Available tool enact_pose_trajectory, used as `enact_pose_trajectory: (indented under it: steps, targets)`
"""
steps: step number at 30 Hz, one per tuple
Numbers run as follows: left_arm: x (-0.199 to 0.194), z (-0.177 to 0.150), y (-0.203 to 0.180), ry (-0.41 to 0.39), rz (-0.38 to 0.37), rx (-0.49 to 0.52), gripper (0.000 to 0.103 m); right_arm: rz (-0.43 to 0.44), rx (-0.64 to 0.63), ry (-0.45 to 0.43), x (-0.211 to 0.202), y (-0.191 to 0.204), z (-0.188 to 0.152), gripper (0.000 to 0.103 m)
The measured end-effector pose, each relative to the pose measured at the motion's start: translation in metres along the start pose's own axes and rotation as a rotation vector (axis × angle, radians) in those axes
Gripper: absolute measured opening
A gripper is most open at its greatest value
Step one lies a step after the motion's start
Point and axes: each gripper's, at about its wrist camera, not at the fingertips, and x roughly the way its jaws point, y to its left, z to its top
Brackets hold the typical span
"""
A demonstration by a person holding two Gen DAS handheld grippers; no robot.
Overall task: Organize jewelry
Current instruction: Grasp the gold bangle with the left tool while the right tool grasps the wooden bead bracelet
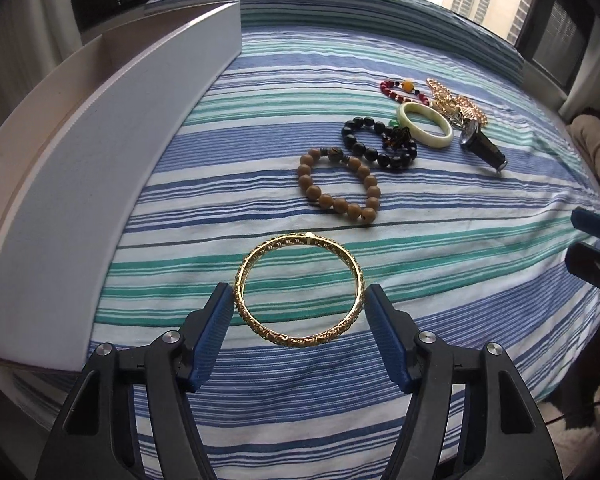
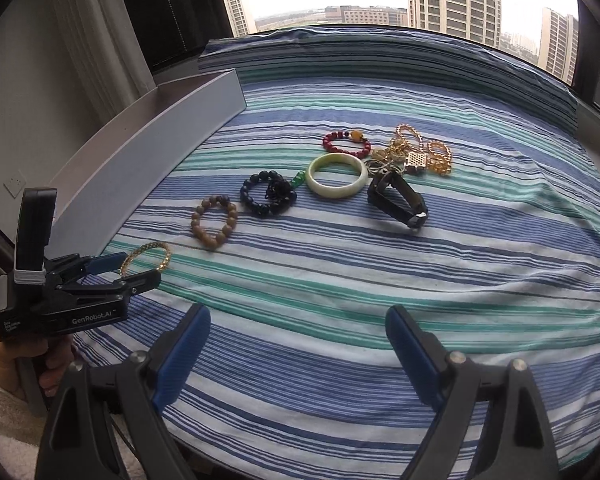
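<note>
The left gripper [image 1: 300, 312] is bracketing the gold bangle [image 1: 299, 291] lying flat, pads at its rim (grip unconfirmed); the right gripper [image 2: 298, 354] is hanging released, farther off.

a blue, green and white striped cloth [image 2: 340, 280] covers the surface. a white box [image 1: 100, 160] lies at its left; bracelets [image 2: 336, 178], a gold bangle [image 1: 300, 292] and a watch [image 2: 400, 198] lie right.

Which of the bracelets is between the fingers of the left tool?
The gold bangle, a thin openwork metal ring. The beaded bracelets and the pale green bangle lie farther away on the striped cloth.
</note>
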Motion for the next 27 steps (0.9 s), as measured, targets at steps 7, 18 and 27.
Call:
enact_pose_trajectory:
  steps: [7,18,27]
  targets:
    - [-0.005,-0.013,0.024,-0.004,0.018,-0.054,0.068,0.152,-0.226,0.014,0.086,0.058,0.064,0.048]
    - [-0.016,-0.021,0.031,-0.021,0.003,-0.070,0.069,0.190,-0.443,0.124,0.171,0.090,0.095,0.030]
    - [-0.024,-0.015,0.032,-0.031,-0.007,-0.073,0.069,0.177,-0.516,0.150,0.185,0.087,0.097,0.014]
